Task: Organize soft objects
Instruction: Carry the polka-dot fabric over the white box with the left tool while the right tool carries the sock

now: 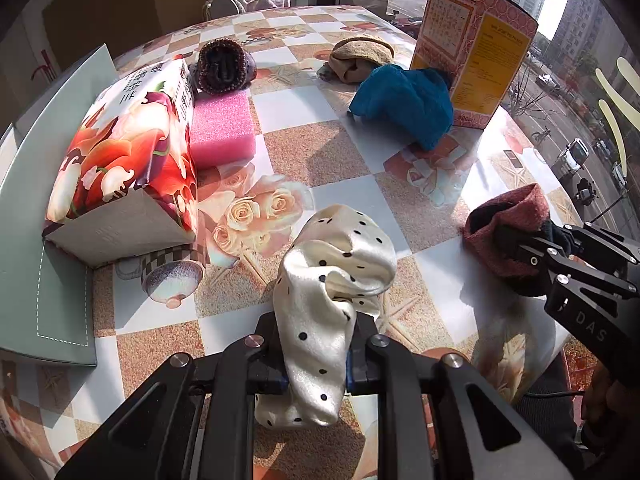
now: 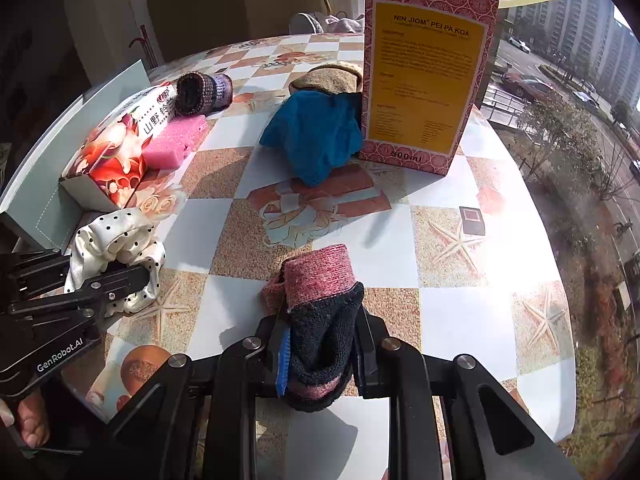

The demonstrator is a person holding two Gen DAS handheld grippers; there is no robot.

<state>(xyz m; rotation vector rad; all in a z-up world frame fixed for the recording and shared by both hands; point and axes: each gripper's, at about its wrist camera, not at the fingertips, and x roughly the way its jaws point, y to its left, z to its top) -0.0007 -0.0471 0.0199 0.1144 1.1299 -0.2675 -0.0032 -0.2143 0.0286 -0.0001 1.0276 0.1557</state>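
My left gripper [image 1: 318,340] is shut on a white satin scrunchie with black dots [image 1: 332,272], which bulges up between the jaws just above the table. In the right wrist view the scrunchie [image 2: 116,240] and the left gripper [image 2: 120,280] show at the left edge. My right gripper [image 2: 320,336] is shut on a rolled red and black knitted sock [image 2: 320,292]; from the left wrist view that sock [image 1: 504,224] and right gripper [image 1: 532,256] sit at the right. A blue cloth [image 1: 404,100], a tan knitted piece [image 1: 360,56] and a dark purple knitted roll [image 1: 224,66] lie further back.
A flowered tissue box [image 1: 128,160] and a pink sponge [image 1: 222,128] sit at the left, beside a grey-green folder [image 1: 44,240]. A tall red and yellow carton [image 2: 428,72] stands at the back right by the window. The round table's edge [image 2: 560,320] curves close on the right.
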